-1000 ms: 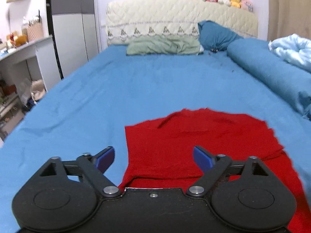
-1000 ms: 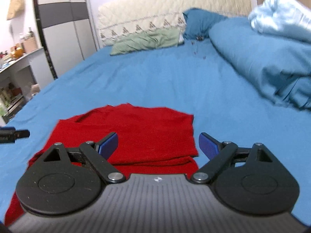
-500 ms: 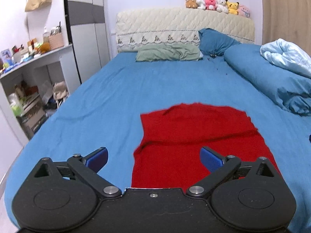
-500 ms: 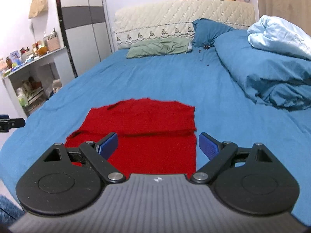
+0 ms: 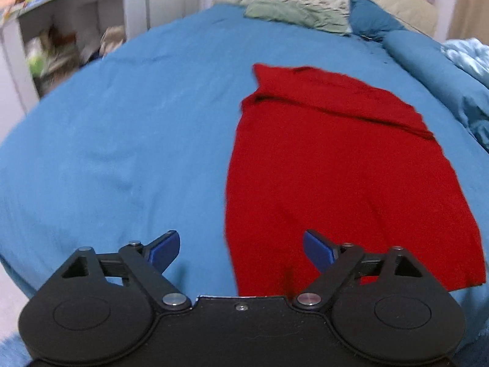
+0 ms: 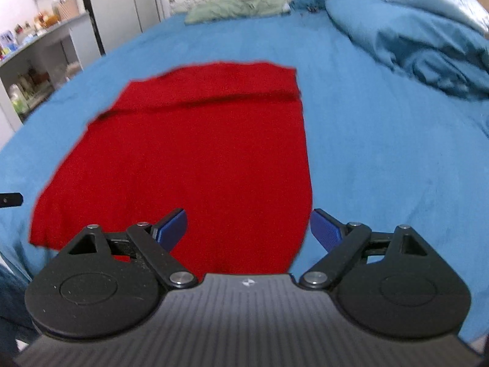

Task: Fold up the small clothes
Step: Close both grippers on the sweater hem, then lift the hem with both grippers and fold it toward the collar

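Two grippers hover over the red garment lying flat on the blue bedsheet, filling mid-frame: the left gripper, at bottom centre, closing with nothing pinched, and the right gripper, low in its frame, spread wide and empty.
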Available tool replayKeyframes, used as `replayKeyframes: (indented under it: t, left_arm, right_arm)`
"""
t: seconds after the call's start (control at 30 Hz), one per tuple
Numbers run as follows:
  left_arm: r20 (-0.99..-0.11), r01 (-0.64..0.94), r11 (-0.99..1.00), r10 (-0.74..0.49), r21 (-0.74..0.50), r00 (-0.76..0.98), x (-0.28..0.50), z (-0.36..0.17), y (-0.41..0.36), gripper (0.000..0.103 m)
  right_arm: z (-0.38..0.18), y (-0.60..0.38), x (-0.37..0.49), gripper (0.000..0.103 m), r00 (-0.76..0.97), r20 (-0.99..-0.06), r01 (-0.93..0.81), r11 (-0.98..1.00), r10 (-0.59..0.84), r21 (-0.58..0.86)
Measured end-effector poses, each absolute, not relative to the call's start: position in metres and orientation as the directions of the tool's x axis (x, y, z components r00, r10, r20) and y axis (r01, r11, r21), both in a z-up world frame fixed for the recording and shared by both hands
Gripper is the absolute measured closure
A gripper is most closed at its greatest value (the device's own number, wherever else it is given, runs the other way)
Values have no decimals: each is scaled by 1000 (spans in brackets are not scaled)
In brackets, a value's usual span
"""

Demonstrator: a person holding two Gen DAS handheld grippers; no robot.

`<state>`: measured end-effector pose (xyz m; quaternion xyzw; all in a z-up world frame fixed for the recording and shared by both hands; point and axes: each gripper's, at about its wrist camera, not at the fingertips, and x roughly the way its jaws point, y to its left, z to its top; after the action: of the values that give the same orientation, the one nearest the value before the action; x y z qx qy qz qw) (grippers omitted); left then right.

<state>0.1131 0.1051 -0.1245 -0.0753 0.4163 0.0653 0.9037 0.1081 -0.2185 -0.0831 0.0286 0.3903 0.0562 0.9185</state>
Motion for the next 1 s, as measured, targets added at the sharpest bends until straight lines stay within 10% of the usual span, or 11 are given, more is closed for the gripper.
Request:
replayKeyframes:
  t: [0.2, 0.47, 0.7, 1.0]
  left_arm:
    - [-790, -191, 969, -7, -157, 613, 112, -154, 118, 47]
    - [-802, -156, 976, -29, -151, 596, 116, -170, 107, 57]
    - [-808, -97, 984, -65, -149, 585, 118, -174, 97, 95]
    - [-765, -120, 979, -49, -163, 642, 105, -145, 104, 98]
  right_arm:
    - [-120, -220, 99, 11, 647, -761, -16, 999, 47, 48]
    - [-150, -223, 90, 29, 615, -788, 53, 995, 33, 83]
    - [-149, -214, 90, 64, 619, -782, 6, 995, 76, 102]
    - [-127, -221, 87, 80, 648, -753, 12, 988, 109, 154]
